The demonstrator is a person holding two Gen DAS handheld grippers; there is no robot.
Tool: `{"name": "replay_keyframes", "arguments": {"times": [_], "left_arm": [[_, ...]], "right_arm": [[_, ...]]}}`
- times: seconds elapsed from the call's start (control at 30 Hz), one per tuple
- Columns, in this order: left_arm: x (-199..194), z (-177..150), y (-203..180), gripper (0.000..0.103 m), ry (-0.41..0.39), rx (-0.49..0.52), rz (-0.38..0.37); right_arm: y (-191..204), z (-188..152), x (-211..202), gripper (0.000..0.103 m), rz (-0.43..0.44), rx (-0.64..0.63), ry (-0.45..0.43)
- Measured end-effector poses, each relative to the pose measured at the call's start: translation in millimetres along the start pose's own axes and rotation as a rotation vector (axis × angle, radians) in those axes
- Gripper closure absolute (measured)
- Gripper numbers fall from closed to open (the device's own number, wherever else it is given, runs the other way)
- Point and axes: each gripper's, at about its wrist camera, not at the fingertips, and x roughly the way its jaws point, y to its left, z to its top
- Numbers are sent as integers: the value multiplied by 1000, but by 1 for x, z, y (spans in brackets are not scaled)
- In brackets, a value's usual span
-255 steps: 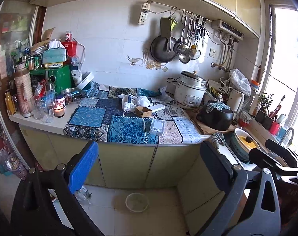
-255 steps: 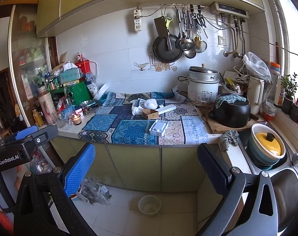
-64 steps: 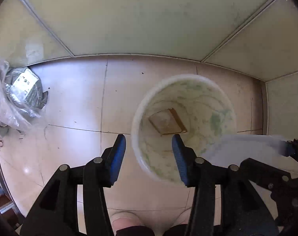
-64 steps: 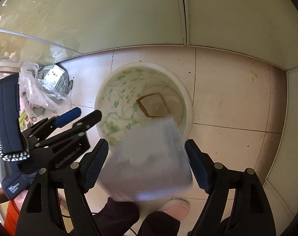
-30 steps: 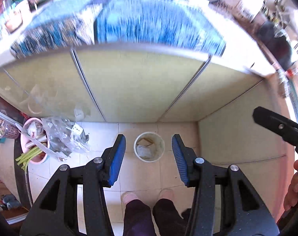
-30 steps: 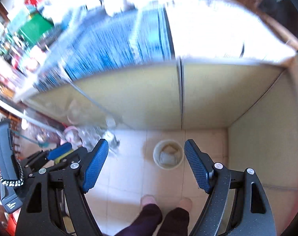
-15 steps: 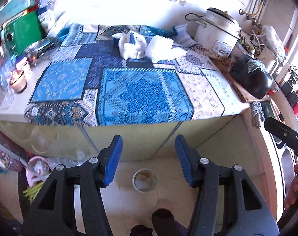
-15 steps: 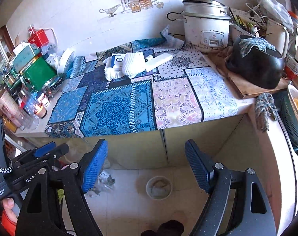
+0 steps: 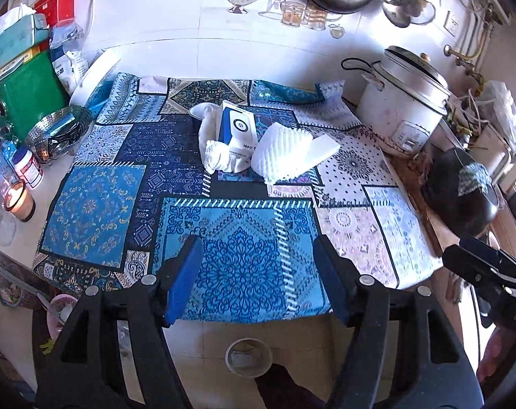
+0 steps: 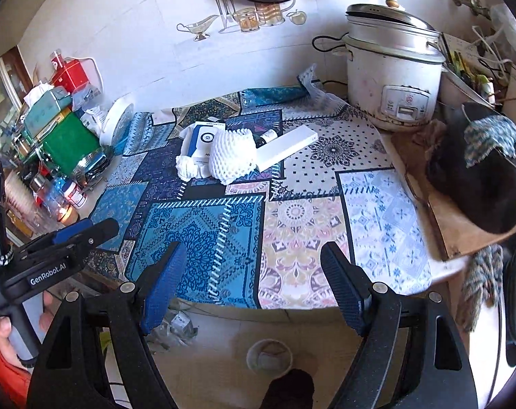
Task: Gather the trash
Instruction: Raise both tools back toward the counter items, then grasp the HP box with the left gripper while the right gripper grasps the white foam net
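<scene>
Both my tongs, left point(image 9: 258, 272) and right point(image 10: 254, 272), are wide and empty (left just opened further); the foam net point(image 10: 232, 155) lies ahead, slightly left of my right tongs.

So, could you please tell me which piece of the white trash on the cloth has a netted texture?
The foam net, the ribbed mesh sleeve; it lies between the crumpled tissue and the smooth flat box.

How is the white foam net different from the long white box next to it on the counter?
The foam net is soft, bulging and mesh-textured; the white box is flat, smooth and straight-edged. The net is squat and rounded, the box long and slim. The net overlaps the box's near end. Both are white and lie on the patterned cloth.
</scene>
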Motion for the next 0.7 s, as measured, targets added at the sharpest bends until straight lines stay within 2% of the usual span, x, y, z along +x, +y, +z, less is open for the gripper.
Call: {"name": "replay_keyframes", "arguments": {"times": [0.1, 0.23, 0.4, 0.57, 0.7], "left_arm": [[13, 28, -1, 37, -20, -55, 24], [31, 54, 0, 37, -46, -98, 74], [48, 80, 12, 37, -49, -118, 110], [76, 103, 30, 36, -33, -88, 132], [102, 124, 48, 36, -6, -53, 91]], "right_arm": [[-8, 24, 15, 22, 53, -43, 20], [-14, 53, 42, 20, 81, -106, 37], [-19, 80, 74, 20, 130, -92, 64], [-10, 97, 113, 19, 108, -86, 83], [4, 105, 146, 20, 83, -62, 107]]}}
